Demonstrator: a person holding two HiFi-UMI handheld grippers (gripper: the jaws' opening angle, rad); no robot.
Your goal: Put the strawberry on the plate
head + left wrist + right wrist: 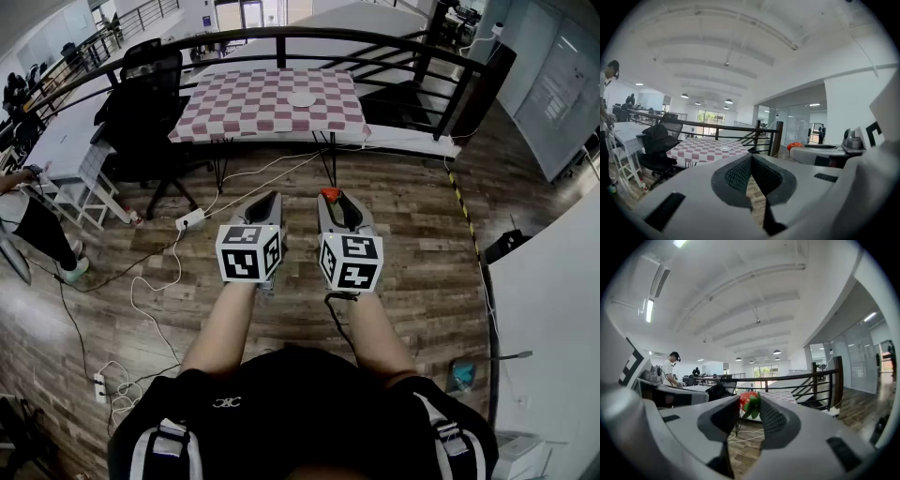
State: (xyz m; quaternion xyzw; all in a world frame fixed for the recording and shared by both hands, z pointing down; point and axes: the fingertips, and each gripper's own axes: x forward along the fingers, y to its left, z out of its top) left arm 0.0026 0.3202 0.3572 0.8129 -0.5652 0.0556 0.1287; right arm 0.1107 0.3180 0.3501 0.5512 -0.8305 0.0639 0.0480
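Observation:
A red strawberry [329, 194] with green leaves sits pinched at the tip of my right gripper [330, 198]. In the right gripper view the strawberry [749, 402] fills the gap between the pads of that gripper [750, 405]. My left gripper [274, 198] hangs beside it over the wooden floor, and in its own view the left gripper [751, 156] has its tips touching with nothing between them. A small white plate [302, 98] lies on the checkered table [244, 117] ahead, well beyond both grippers. The plate [724, 149] shows small in the left gripper view.
A black railing [281, 39] curves behind the table. A black office chair [145, 103] stands at the table's left. A power strip [190, 220] and cables lie on the floor in front. A person [37, 225] stands at far left, and a white desk [553, 300] at right.

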